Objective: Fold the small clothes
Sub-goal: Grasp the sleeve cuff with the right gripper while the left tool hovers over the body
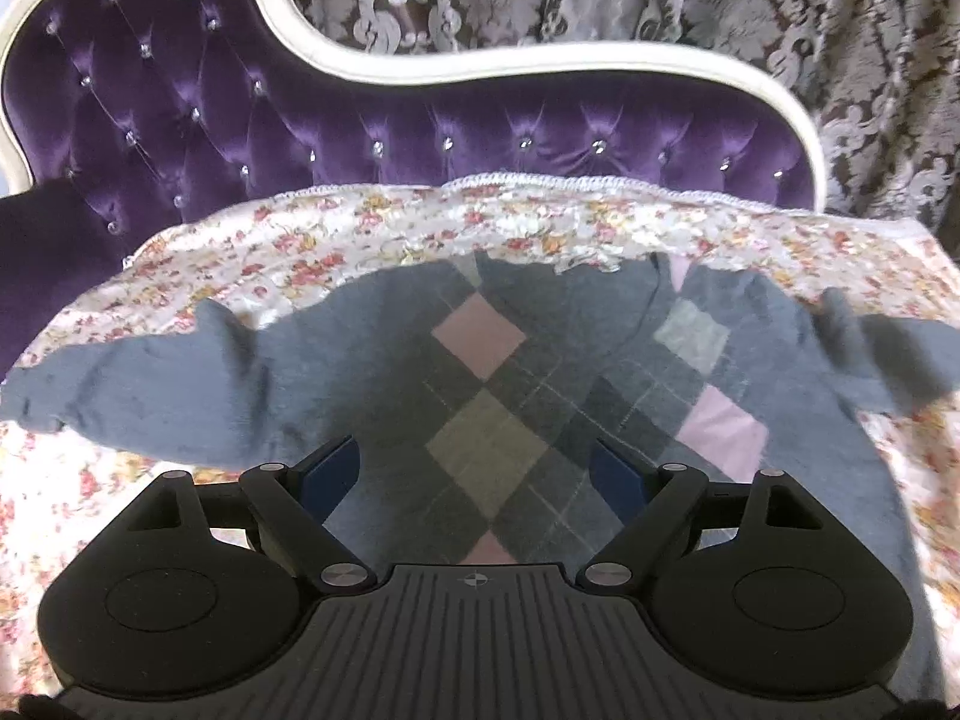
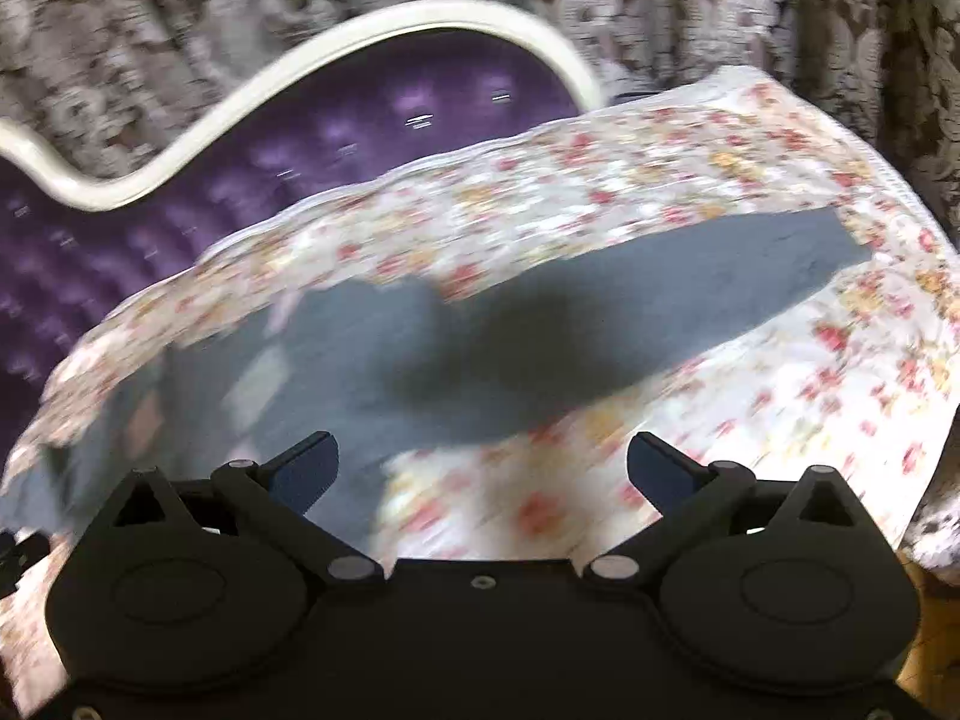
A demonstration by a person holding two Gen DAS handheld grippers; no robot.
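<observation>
1. The left gripper [image 1: 474,471] is seen with its two blue-padded fingers spread wide, nothing held between them; it is poised over the lower middle of a small grey knitted sweater with a pink, beige and dark-grey argyle diamond front [image 1: 480,396].
2. The right gripper [image 2: 480,468] is likewise seen with its fingers parted and empty. Its left finger [image 2: 303,471] is set over the edge of the grey knit, while its right finger [image 2: 663,468] is set over bare floral cloth.
3. The sweater is laid flat and face up, with both sleeves spread out sideways; in the right wrist view one plain grey sleeve [image 2: 690,288] is stretched away towards the far right, and a dark shadow is cast across it.
4. The garment is supported by a white bed cover printed with small red and yellow flowers [image 1: 372,228], which is exposed on every side of it. A white crocheted trim [image 1: 540,183] is seen along the cover's far edge.
5. Behind the cover, a purple button-tufted velvet headboard with a curved white frame [image 1: 252,114] is seen.
6. Beyond that, grey-and-brown damask curtains [image 1: 810,30] are hung across the background.
7. The right wrist view is blurred, so finer detail there cannot be told.
</observation>
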